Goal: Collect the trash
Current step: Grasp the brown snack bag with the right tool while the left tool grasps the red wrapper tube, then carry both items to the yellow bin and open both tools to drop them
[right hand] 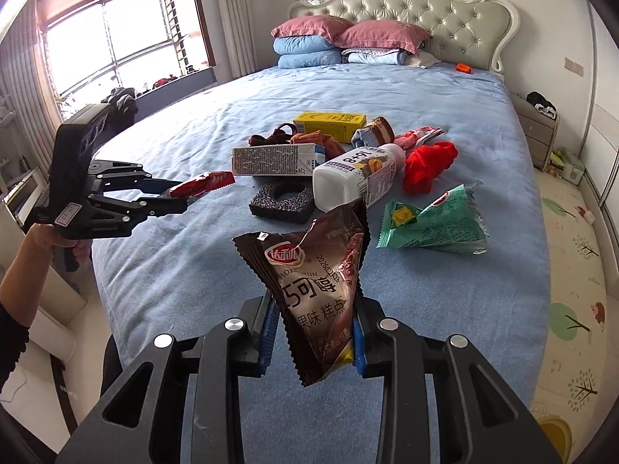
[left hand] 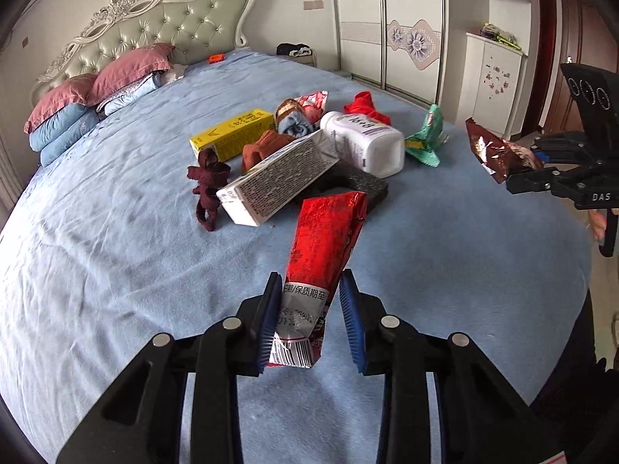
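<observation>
Your left tongs (left hand: 311,319) hover level over the bed's (left hand: 116,270) near edge, holding a red wrapper (left hand: 325,239). Your right tongs (right hand: 315,334) grip a brown snack bag (right hand: 321,282) upright above the same edge

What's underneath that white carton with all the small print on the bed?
The white carton leans across a black foam block, one end on the blue bedsheet. An orange-brown sock peeks from behind. Anything beneath its middle is covered.
</observation>
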Tool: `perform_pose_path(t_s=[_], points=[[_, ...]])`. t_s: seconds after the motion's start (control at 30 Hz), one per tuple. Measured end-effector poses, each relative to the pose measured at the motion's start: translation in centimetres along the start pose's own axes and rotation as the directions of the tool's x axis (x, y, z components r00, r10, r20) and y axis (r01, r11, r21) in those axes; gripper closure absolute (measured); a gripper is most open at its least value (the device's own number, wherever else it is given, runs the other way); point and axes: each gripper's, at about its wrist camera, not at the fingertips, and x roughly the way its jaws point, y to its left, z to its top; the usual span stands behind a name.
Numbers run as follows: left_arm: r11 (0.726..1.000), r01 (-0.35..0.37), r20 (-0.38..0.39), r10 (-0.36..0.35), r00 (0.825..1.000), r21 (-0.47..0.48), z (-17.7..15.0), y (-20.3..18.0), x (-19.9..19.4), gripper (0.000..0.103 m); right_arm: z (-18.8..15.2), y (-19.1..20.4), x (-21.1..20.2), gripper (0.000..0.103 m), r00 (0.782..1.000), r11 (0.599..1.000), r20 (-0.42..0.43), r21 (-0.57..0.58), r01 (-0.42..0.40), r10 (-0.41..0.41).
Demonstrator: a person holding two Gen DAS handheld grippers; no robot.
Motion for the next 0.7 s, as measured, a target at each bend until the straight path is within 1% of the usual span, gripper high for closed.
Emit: perform_pose_path(t_s=[0.07, 0.1, 0.23, 0.33, 0.4, 0.47, 0.6, 0.7], points=[[1.000, 0.022, 0.021, -0.022, 1.000, 0.007, 0.3, -1.7, -0.7, 0.071, -0.4, -0.3, -0.6, 0.073, 1.000, 1.000, 0.009, 0.004, 0.011, -0.011], [0.999, 0.038, 0.026, -0.038, 0.999, 0.011, 0.7, -2.5, -0.9, 0.071, -1.1, -1.1, -1.8, 0.073, 0.999, 0.999, 0.021, 0.021, 0.031, -0.031], [0.994, 0.105, 0.053, -0.107, 0.993, 0.037, 2.9, -6.7, -1.0, 0.071, -2.9, -3.4, -4.3, 0.073, 0.994, 0.993, 0.038, 0.058, 0.098, -0.100], [0.985, 0.164, 0.077, -0.169, 0.983, 0.062, 5.0, -10.7, -0.4, 0.072, -4.7, -5.8, -6.4, 0.073, 0.986, 0.982, 0.042, 0.108, 0.153, -0.159], [0.974, 0.211, 0.083, -0.217, 0.973, 0.084, 6.3, -13.7, 0.5, 0.073, -6.2, -7.9, -7.9, 0.073, 0.979, 0.970, 0.041, 0.149, 0.190, -0.198], [0.962, 0.250, 0.074, -0.259, 0.963, 0.109, 7.9, -16.8, 1.8, 0.074, -7.8, -9.8, -9.4, 0.073, 0.969, 0.954, 0.037, 0.189, 0.234, -0.246], [0.929, 0.334, 0.023, -0.342, 0.940, 0.162, 11.0, -23.1, 5.2, 0.074, -11.4, -14.0, -12.5, 0.073, 0.941, 0.908, 0.013, 0.265, 0.324, -0.339], [0.899, 0.398, -0.026, -0.401, 0.916, 0.181, 13.1, -27.7, 8.1, 0.074, -14.4, -17.2, -14.7, 0.073, 0.914, 0.865, -0.022, 0.316, 0.391, -0.405]])
